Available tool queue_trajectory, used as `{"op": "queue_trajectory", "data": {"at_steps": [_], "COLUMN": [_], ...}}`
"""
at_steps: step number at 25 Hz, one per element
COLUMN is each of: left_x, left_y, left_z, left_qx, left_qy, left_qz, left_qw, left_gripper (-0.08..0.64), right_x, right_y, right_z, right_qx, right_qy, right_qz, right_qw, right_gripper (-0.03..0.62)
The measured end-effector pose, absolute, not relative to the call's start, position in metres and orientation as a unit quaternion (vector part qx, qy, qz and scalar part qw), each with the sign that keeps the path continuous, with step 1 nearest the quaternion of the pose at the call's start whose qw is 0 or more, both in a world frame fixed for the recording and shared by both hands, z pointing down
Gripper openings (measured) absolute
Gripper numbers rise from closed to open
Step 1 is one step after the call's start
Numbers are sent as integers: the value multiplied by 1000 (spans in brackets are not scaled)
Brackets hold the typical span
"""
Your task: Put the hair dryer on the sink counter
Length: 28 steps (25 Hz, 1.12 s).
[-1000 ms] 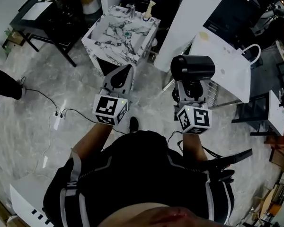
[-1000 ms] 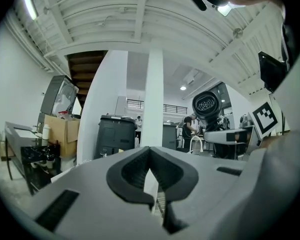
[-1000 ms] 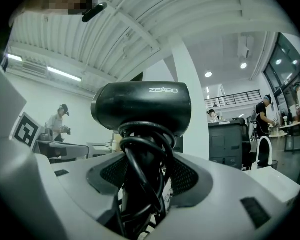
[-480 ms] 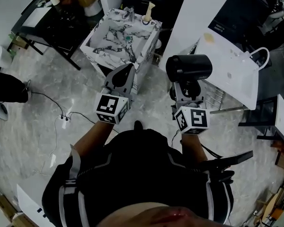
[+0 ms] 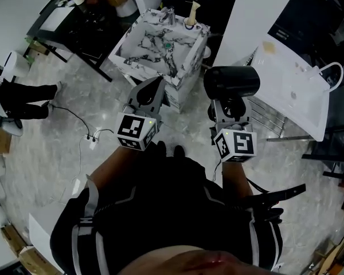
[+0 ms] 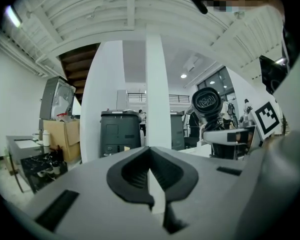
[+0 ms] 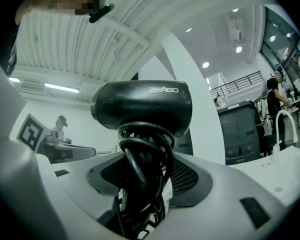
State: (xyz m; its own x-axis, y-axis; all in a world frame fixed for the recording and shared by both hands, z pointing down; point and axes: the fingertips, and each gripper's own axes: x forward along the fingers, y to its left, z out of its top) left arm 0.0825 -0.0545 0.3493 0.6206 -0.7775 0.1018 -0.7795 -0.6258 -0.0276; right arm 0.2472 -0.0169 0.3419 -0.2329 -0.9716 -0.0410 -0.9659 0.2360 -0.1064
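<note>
The hair dryer (image 5: 231,83) is glossy black, with a black cord (image 7: 140,174) and pale lettering. The sink counter (image 5: 143,39) is white with black marble veining. The left gripper (image 5: 156,85) and right gripper (image 5: 229,109) are grey, their cubes patterned with black-and-white square markers. The floor (image 5: 57,136) is pale grey, faintly marbled

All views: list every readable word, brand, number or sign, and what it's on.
"ZEABO": brand print on the body of the hair dryer, right gripper view.
Cubes on the left gripper and the right gripper: black-and-white square marker patterns only, no letters or numbers.
Background: any other print is too small or blurred to read.
</note>
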Motion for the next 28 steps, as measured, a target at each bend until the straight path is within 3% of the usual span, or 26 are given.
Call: {"op": "queue_trajectory", "data": {"at_steps": [28], "left_x": [-32], "left_y": [-209], "left_z": [360], "left_qx": [932], "left_qy": [-360], "left_qz": [38], "left_qw": [14], "left_gripper": [6], "right_x": [115], "right_y": [-165], "right_z": [343], "right_qx": [-676], "right_qy": [736], "right_qz": [-37], "right_qw": [13], "right_gripper": [247]}}
